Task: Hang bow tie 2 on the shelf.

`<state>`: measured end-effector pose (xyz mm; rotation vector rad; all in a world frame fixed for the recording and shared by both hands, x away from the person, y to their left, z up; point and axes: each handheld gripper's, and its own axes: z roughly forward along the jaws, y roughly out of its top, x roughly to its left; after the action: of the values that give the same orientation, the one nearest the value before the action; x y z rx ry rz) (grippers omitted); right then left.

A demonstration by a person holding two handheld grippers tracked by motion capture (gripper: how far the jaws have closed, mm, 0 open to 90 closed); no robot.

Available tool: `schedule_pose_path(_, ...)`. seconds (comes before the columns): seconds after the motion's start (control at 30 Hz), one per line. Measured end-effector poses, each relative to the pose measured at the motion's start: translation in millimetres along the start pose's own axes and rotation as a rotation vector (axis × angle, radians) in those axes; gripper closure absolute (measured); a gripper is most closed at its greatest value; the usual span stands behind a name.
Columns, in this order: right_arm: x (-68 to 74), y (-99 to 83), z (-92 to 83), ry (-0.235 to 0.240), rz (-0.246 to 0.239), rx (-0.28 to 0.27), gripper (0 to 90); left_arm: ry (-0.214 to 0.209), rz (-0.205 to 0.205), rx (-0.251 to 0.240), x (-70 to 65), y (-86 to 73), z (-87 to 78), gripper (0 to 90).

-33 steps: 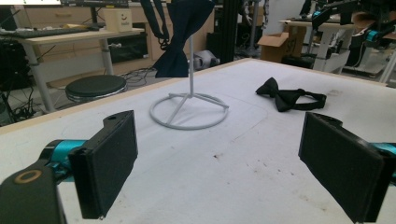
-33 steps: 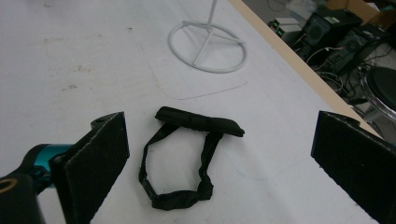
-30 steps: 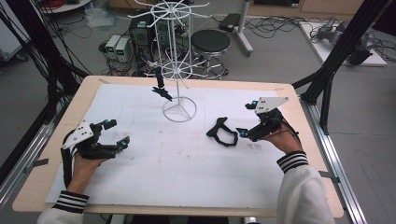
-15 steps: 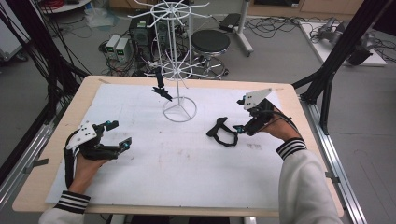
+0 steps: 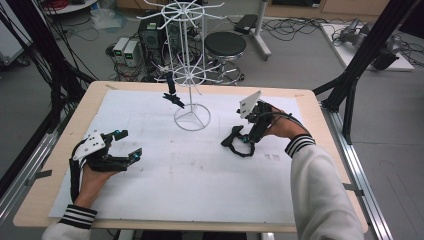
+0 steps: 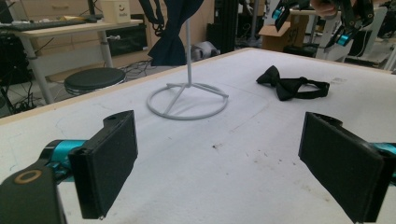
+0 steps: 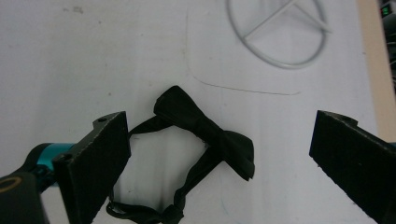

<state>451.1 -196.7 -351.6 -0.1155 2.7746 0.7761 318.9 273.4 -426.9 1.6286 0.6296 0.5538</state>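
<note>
A black bow tie [image 5: 234, 143] with its strap lies flat on the white table cover, right of the middle. My right gripper [image 5: 244, 139] hovers just over it, pointing down, open. In the right gripper view the bow tie [image 7: 205, 133] lies between the two wide jaws, and neither pad touches it. A white wire rack [image 5: 192, 118] stands on its ring base at the back middle, and a second dark bow tie [image 5: 173, 96] hangs from it. My left gripper [image 5: 129, 144] rests open at the front left with nothing in it. The left gripper view shows the lying bow tie [image 6: 290, 87] far off.
The table [image 5: 320, 150] has a bare wooden rim around the white cover. Black frame posts [image 5: 357, 70] rise at its right and left sides. Behind it on the floor are a stool [image 5: 225, 45], computer boxes [image 5: 127, 50] and cables.
My right gripper has moved left across the table and now hangs over the lying bow tie. The left gripper has kept still.
</note>
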Motion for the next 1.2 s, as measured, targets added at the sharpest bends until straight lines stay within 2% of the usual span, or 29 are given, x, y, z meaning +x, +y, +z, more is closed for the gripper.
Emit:
schedule_pose_path(0.03, 0.0, 0.0, 0.0, 0.000, 0.000, 0.000, 4.5, 0.000, 0.000, 0.000, 0.0, 0.0, 0.0, 12.2)
schedule_pose_path(0.07, -0.4, 4.2, 6.5, 0.023, -0.028, 0.036, 4.5, -0.001, 0.001, 0.000, 0.0, 0.0, 0.1, 12.2)
schedule_pose_path(0.1, -0.4, 4.2, 6.5, 0.023, -0.028, 0.036, 4.5, 0.000, 0.002, 0.002, -0.1, 0.1, 0.2, 12.2)
schedule_pose_path(0.17, -2.3, 9.0, 14.5, 0.039, -0.074, 0.068, 4.5, 0.000, 0.004, 0.003, -0.4, 0.1, 0.3, 12.2)
schedule_pose_path(0.23, -3.7, 10.6, 20.1, 0.055, -0.069, 0.067, 4.5, 0.002, 0.004, 0.003, -0.5, 0.3, 0.1, 12.2)
schedule_pose_path(0.27, -4.9, 10.7, 26.4, 0.072, -0.085, 0.084, 4.6, 0.002, 0.003, 0.001, -0.4, 0.3, 0.0, 12.2)
schedule_pose_path(0.63, -11.1, 4.2, 36.6, 0.067, -0.064, 0.110, 5.4, -0.002, 0.001, 0.011, -0.9, -0.9, 2.6, 12.2)
schedule_pose_path(0.9, -14.3, 0.6, 48.6, 0.093, -0.063, 0.127, 6.5, -0.003, 0.001, 0.012, -1.1, -1.2, 3.6, 12.2)
schedule_pose_path(0.97, -14.9, -0.2, 50.8, 0.097, -0.058, 0.129, 9.8, -0.003, -0.001, 0.014, -0.8, -1.4, 3.6, 12.2)
schedule_pose_path(1.0, -15.1, -0.4, 51.4, 0.107, -0.058, 0.130, 15.9, -0.003, -0.001, 0.014, -0.8, -1.4, 3.7, 12.2)
schedule_pose_path(1.03, -15.4, -0.6, 52.9, 0.122, -0.065, 0.130, 17.3, -0.005, 0.001, 0.013, -0.7, -1.5, 4.0, 12.2)
schedule_pose_path(1.17, -16.7, -2.4, 56.4, 0.133, -0.060, 0.138, 17.5, -0.007, -0.002, 0.016, -1.2, -1.9, 4.8, 12.2)
schedule_pose_path(1.2, -17.3, -3.9, 58.0, 0.133, -0.064, 0.147, 20.3, -0.006, -0.002, 0.015, -1.3, -1.9, 4.8, 12.2)
